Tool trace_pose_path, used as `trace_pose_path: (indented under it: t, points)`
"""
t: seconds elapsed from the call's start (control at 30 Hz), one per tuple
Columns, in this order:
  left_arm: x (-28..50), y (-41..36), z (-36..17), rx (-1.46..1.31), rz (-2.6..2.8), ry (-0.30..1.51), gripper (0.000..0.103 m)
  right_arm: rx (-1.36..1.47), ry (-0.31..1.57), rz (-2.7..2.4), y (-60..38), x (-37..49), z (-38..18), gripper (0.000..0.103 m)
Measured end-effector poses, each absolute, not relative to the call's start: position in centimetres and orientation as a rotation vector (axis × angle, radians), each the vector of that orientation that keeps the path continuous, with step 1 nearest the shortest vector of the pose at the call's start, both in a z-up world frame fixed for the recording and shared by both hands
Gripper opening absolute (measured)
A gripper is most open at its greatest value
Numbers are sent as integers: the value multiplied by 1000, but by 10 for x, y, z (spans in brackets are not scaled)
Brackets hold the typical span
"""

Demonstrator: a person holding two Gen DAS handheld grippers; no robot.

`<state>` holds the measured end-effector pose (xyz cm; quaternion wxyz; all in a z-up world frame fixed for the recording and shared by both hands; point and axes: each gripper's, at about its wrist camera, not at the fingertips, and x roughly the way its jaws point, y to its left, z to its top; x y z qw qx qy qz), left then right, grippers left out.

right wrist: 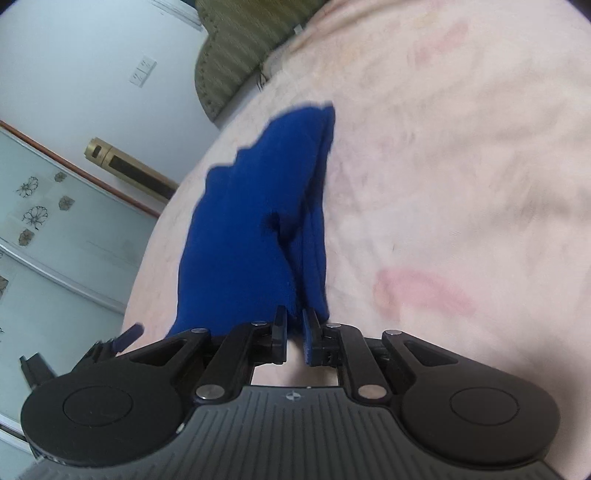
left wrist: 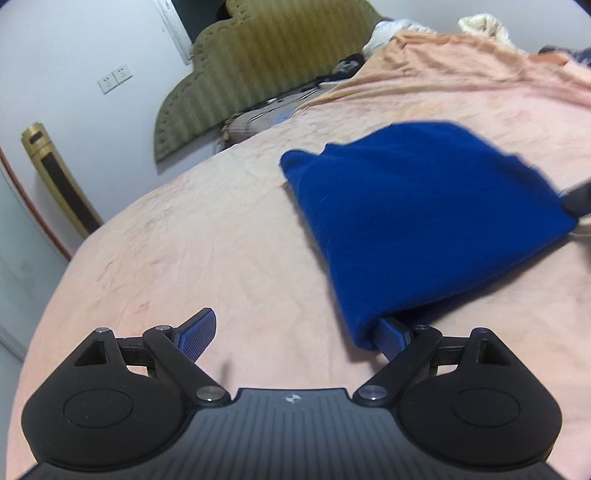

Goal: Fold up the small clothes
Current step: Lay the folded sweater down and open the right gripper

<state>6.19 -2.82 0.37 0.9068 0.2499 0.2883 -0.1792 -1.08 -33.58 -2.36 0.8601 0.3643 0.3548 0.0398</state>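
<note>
Blue garment (left wrist: 424, 221) on the bed (left wrist: 221, 240), draped over a pink sheet. It lies folded into a rough wedge, with the bulk raised off the sheet toward its far end.

Left tongs (left wrist: 295, 334): spread wide, released. The inner finger (left wrist: 391, 338) has its tip tucked under the garment's near corner; the outer finger (left wrist: 195, 332) stands clear over bare sheet, well apart from the garment. Nothing is pinched between them.

Right tongs (right wrist: 295, 332): nearly closed, with a narrow gap between the pads. The garment (right wrist: 251, 240) runs away from them in a standing ridge, and its near edge sits between the fingertips. Whether the pads press the cloth I cannot tell; motion blur smears the fabric's edge.

Beyond the garment is an olive quilted headboard (left wrist: 258, 66) against the wall, with a heap of other bedding (left wrist: 480, 26) at the far side of the bed. A gold tower unit (left wrist: 59, 177) stands beside the bed, by the wall.
</note>
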Motion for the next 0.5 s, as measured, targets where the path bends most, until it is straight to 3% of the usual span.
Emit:
trace_pose_path:
  t: [0.2, 0.3, 0.4, 0.5]
  points:
    - [75, -31, 29, 343, -431, 626, 91, 510, 643, 123, -297, 8, 11, 22]
    - [77, -36, 29, 328, -444, 638, 91, 412, 675, 166, -275, 25, 5, 26]
    - [70, -38, 25, 364, -440, 627, 91, 293, 739, 28, -275, 39, -16, 23]
    - [73, -35, 23, 369, -424, 639, 91, 388, 736, 29, -292, 39, -21, 21]
